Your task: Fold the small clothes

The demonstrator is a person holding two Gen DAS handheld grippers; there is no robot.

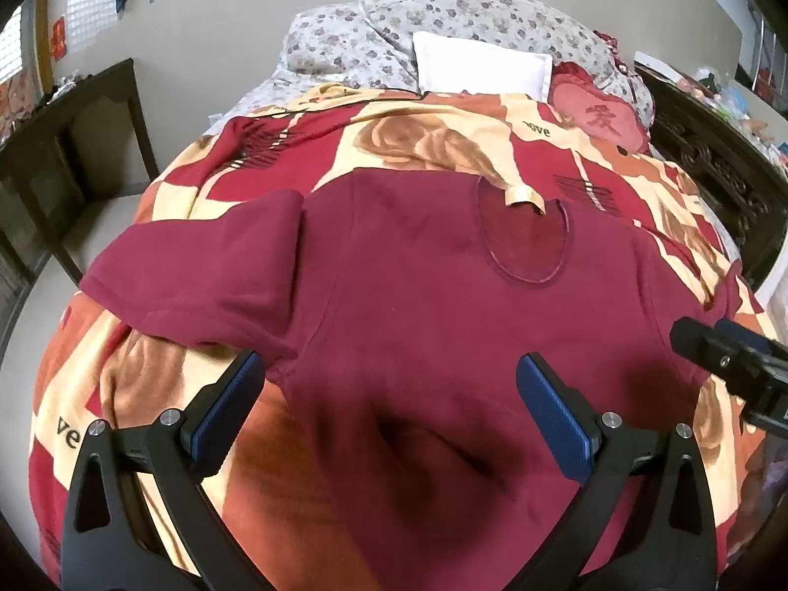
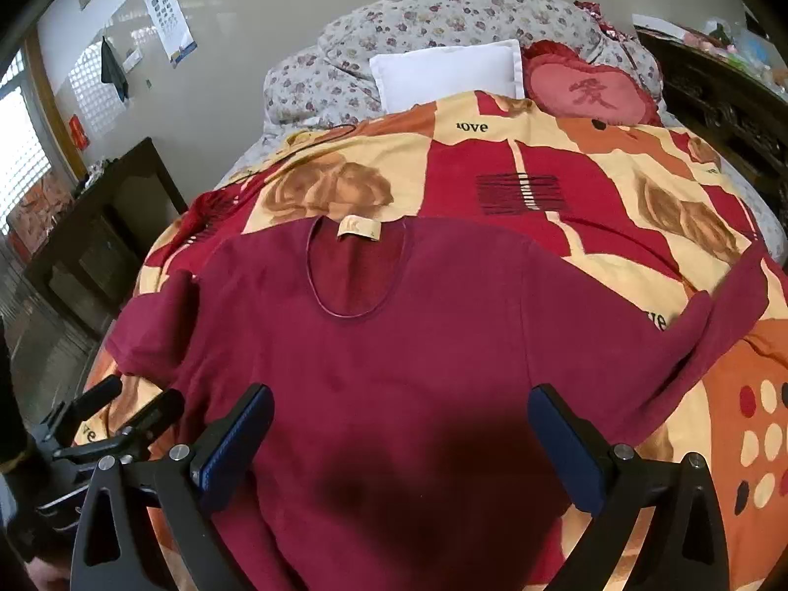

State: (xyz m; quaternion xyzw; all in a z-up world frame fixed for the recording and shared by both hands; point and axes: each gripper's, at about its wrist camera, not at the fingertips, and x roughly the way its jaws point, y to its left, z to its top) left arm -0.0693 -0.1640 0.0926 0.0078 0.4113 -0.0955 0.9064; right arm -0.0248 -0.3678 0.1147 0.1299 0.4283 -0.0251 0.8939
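The dark red long-sleeved knit top (image 2: pixel 409 344) lies flat on the red and cream floral blanket (image 2: pixel 492 172), collar away from both tools. Left gripper (image 1: pixel 389 409) and right gripper (image 2: pixel 401 443) both gape wide, empty, above its lower body; 2 sleeves extend sideways.

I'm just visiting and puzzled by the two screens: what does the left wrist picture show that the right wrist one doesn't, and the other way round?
Only the left wrist view shows the right tool coming in from the side, and the shirt's left short sleeve spread out in full.

Only the right wrist view shows the left tool at its lower edge, the right sleeve stretched sideways, and the dotted patch of the blanket.

Both show the maroon shirt lying flat on the rose-patterned blanket, its neck label, the white pillow and the red heart cushion. Both tools are open, gripping nothing.
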